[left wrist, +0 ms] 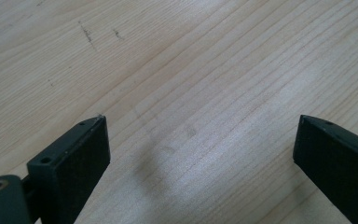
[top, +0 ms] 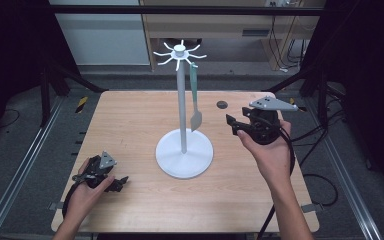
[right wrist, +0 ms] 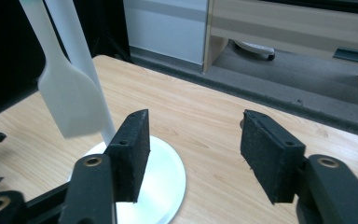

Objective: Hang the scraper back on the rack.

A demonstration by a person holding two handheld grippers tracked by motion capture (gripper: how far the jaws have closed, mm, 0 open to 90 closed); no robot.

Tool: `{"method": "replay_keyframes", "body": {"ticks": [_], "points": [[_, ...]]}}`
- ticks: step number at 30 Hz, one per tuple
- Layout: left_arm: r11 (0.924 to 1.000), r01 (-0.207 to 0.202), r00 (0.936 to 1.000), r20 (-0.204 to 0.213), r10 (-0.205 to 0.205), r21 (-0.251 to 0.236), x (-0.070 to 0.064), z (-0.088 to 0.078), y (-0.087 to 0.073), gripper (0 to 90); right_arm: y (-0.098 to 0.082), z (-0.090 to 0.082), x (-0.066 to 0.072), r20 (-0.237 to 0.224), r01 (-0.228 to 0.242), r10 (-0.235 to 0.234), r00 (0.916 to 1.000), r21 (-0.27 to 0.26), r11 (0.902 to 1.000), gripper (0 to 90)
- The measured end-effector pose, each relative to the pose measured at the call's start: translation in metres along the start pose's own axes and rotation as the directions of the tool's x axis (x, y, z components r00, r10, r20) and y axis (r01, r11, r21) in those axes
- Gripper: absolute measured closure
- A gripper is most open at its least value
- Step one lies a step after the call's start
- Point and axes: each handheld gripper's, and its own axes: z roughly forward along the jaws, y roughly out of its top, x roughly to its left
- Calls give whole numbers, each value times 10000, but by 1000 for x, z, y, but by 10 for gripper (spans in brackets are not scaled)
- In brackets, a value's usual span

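Near edge of the wooden table (top: 130, 210): person's forearms coming in. The left gripper (top: 120, 183) is lying low by the near left corner, held in the left hand (top: 87, 192), jaws standing wide apart over bare wood, nothing between them; in the left gripper view the light grain shows a few faint dark scuffs.

Mid-table: the white stand (top: 184, 152) is sitting on its round base, roughly centred between the side edges, thin pole rising to a crown of hooks (top: 179, 52). A spatula (top: 195, 119) with a green handle is hanging from a hook on the right side, pale blade dangling just beside the pole, above the base and not touching it.

Right of the stand, toward the right edge: the right gripper (top: 232, 125) is being held up off the wood by the right hand (top: 270, 150), jaws pointing toward the stand, partly open and gripping nothing. In the right gripper view the blade (right wrist: 70, 100) is hanging left of the jaws, apart from them.

Near the far edge a small dark round spot (top: 222, 104) is sitting in the wood. Beyond: grey floor, black frame posts, metal rails along both sides, white panel, wooden cabinet (top: 230, 25), cables trailing at right.
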Motion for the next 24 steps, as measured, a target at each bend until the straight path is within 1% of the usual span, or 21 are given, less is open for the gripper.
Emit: {"method": "replay_keyframes", "body": {"ticks": [9,14,17,21,24], "points": [[10000,1,10000,-2,-1,3,0,0,0,34,-24,3,-5,153,-178,176,9997,104,9998,342],[10000,-4,10000,-4,4,7,0,0,0,34,-36,5,-8,212,-298,297,9993,30,9996,242],[10000,-8,10000,-4,8,8,0,0,0,34,-44,6,-9,246,-330,329,9992,60,9994,198],[10000,-15,10000,-3,15,17,0,0,0,34,-57,8,-10,306,-295,291,9991,122,9995,162],[10000,-13,10000,-7,13,13,0,0,0,34,-69,10,-11,326,-377,369,9988,245,9990,137]]}}
